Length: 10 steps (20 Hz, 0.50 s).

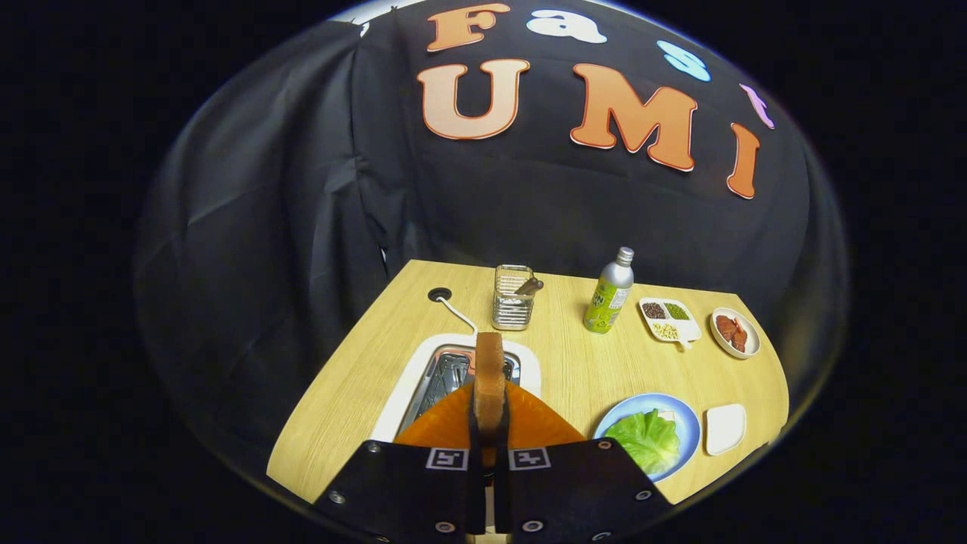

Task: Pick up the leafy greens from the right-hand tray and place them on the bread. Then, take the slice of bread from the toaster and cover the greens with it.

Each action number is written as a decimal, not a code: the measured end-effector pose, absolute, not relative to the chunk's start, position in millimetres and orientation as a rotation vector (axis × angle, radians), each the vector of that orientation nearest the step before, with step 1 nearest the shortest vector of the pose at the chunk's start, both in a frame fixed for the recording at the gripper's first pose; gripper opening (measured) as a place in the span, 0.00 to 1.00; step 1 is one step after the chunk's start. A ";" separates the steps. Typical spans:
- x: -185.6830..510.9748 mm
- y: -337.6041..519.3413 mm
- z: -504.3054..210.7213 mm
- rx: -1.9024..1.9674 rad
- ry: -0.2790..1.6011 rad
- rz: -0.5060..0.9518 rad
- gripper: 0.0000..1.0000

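My gripper (489,412) is shut on a slice of bread (489,374), held upright on edge between the two fingers, raised above the white toaster (408,381) whose metal slots show just beyond. To the right of the fingers, a blue plate (684,423) holds leafy greens (646,442) lying on a slice of bread whose pale corner peeks out behind them. Next to that plate sits a small white tray (725,428) with nothing on it.
At the back of the wooden table (574,363) stand a metal mesh holder (513,298) and a green bottle (609,292). A divided white dish (669,319) of seeds and a small plate of red slices (734,332) lie at the far right. A white cable (457,311) runs to a table grommet.
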<state>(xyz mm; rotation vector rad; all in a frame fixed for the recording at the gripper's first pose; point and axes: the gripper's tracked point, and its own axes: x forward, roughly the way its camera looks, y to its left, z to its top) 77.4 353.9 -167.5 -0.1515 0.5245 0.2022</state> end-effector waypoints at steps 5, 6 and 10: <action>73.9 347.7 -127.5 -0.118 0.464 0.225 0.05; 73.3 345.0 -120.7 -0.112 0.449 0.225 0.05; 72.2 326.6 -107.0 -0.089 0.424 0.210 0.05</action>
